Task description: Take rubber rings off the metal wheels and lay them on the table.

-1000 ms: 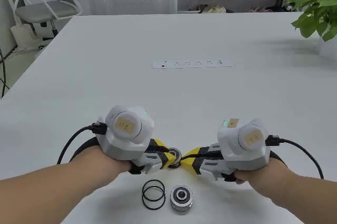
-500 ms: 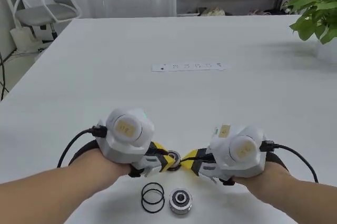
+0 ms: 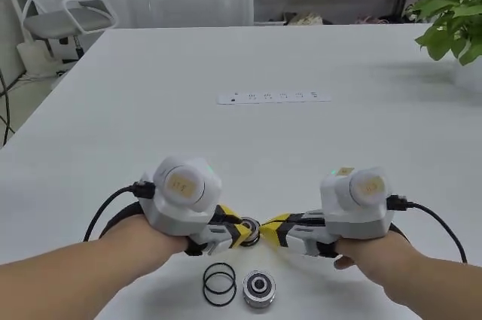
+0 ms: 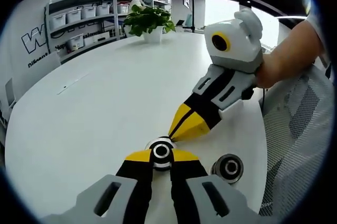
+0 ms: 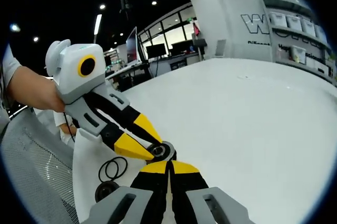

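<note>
At the wheel point(image 4: 161, 151), left gripper point(image 3: 240, 232) meets right gripper point(image 4: 175, 130).

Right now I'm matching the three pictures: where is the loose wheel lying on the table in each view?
Head view: loose wheel at bottom centre, right of the rings.
Left gripper view: lower right, right of the held wheel.
Right gripper view: lower left, below the rings.
Shared landmark: the held wheel between the jaw tips.
</note>
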